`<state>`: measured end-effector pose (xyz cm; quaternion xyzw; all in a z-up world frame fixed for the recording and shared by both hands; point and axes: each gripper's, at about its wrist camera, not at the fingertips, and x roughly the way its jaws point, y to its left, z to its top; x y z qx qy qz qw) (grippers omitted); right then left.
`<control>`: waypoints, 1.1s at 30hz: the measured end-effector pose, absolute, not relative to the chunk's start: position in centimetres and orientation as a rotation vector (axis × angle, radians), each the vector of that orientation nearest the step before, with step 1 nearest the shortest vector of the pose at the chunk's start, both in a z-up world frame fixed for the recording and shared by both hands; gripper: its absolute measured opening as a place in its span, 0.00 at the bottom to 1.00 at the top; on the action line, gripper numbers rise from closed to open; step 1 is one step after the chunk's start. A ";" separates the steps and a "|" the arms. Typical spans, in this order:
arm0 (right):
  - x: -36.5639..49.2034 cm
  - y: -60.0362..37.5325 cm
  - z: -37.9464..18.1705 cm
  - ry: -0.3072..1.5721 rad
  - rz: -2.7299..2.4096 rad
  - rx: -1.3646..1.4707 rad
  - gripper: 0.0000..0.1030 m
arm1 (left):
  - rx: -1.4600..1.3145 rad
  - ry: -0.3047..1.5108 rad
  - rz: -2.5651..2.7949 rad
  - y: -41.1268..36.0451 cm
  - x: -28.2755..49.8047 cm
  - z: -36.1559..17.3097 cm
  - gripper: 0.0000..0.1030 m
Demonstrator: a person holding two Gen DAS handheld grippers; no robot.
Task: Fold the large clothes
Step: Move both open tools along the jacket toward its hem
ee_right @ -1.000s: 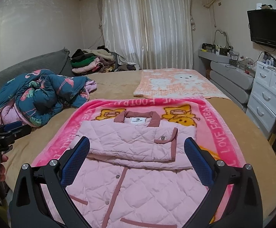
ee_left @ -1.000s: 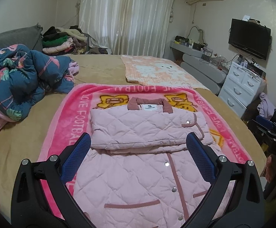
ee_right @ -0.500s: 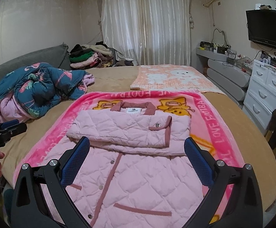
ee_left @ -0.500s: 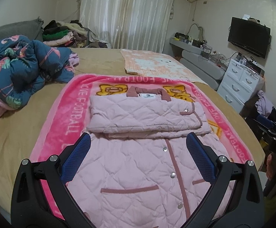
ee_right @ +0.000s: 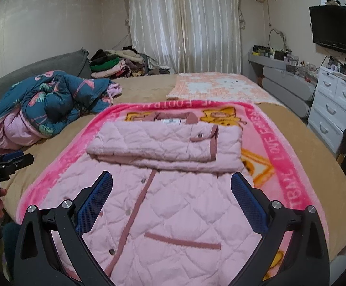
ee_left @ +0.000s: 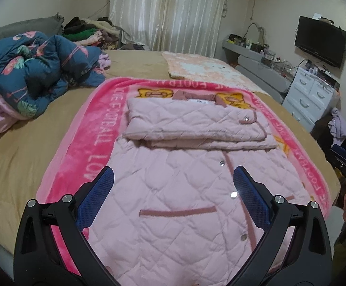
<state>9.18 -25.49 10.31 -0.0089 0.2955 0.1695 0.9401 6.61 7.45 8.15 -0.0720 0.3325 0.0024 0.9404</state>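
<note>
Currently both hovering released | left claw point(ee_left: 173, 186), right claw point(ee_right: 171, 189) | pink quilted jacket point(ee_left: 192, 190) lying just ahead, beneath, untouched

The pink quilted coat point(ee_left: 177, 205) is running off the bottom edge in both views, hiding its hem. The folded sleeves are covering its chest. The collar label point(ee_right: 170, 121) is too small to read, and the blanket's lettering point(ee_left: 101, 140) is perhaps partly covered.

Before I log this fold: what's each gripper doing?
Left gripper: open, empty, above the pink quilted jacket.
Right gripper: open, empty.
</note>
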 end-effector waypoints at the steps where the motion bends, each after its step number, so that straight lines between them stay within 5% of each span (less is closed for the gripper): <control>1: 9.1 -25.6 10.0 0.610 0.346 -0.020 0.96 | -0.143 0.685 0.010 7.5 6.5 7.8 0.91; 33: 6.5 -32.7 -1.8 0.825 0.243 -0.037 0.96 | -0.075 0.897 0.168 11.8 2.5 -4.6 0.91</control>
